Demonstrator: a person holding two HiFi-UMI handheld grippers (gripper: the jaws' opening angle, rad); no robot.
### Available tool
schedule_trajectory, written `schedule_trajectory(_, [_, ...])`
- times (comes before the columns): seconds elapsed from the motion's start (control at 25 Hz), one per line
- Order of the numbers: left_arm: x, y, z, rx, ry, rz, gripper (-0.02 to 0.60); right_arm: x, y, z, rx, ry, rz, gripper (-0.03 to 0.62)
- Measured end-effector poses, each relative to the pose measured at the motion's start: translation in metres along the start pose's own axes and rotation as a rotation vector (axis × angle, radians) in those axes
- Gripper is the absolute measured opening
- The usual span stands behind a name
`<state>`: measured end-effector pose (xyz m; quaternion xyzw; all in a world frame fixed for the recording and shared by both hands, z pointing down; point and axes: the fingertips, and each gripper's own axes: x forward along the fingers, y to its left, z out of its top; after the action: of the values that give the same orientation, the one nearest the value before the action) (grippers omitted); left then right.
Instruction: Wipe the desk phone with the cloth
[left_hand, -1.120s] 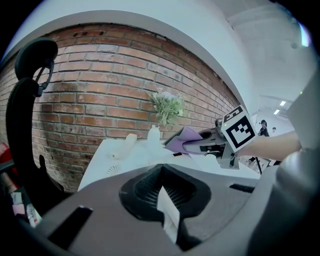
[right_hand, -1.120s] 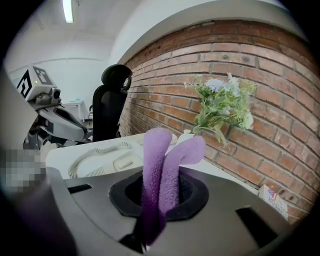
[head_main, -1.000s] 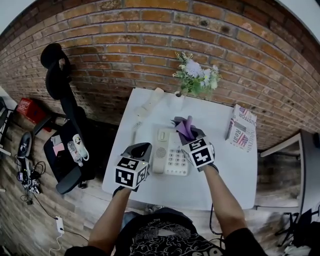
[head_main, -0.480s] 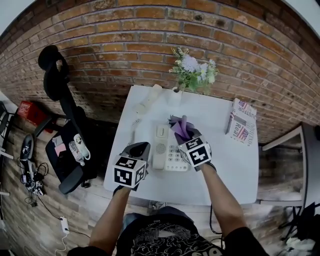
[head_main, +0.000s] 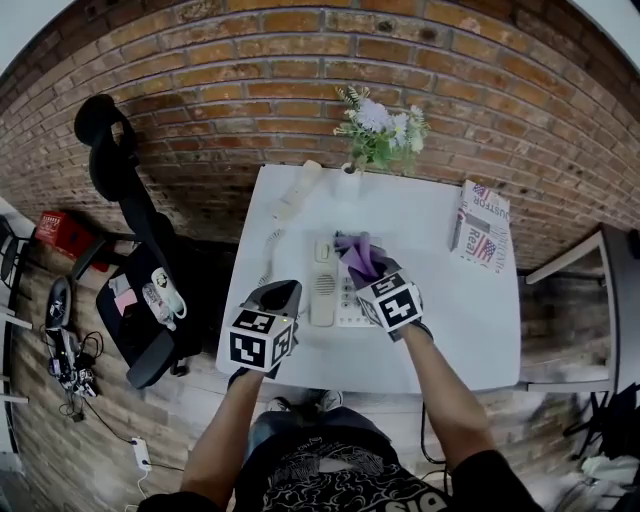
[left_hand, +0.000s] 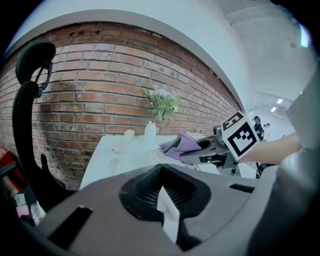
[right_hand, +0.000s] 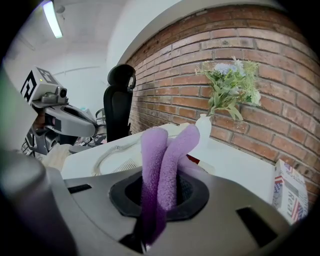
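Note:
The white desk phone base (head_main: 325, 285) lies mid-table with its handset (head_main: 297, 190) off, lying at the far left corner on a coiled cord. My right gripper (head_main: 368, 272) is shut on a purple cloth (head_main: 356, 254), which hangs over the phone's upper right part. In the right gripper view the cloth (right_hand: 162, 155) stands up out of the jaws as two folds, with the phone base (right_hand: 122, 164) just beyond. My left gripper (head_main: 276, 300) hovers at the table's front left, beside the phone, jaws together and holding nothing. The left gripper view shows the cloth (left_hand: 181, 145) and the handset (left_hand: 124, 139).
A white vase of flowers (head_main: 372, 135) stands at the table's back edge against the brick wall. A printed box (head_main: 482, 228) lies at the right. A black office chair (head_main: 135, 250) stands left of the white table (head_main: 460, 330).
The right gripper and cloth have shifted slightly left, over the phone's upper part. The left gripper has stayed about where it was.

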<state>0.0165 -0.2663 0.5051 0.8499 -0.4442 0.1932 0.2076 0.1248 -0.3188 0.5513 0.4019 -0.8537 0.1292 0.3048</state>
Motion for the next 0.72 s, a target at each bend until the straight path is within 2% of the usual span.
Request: schedule_trajectory(0.72, [-0.020, -0.008, -0.018, 0.038, 0.037, -0.129, 0.006, -0.021, 0.037, -0.037, 0.121, 0.050, -0.064, 0.048])
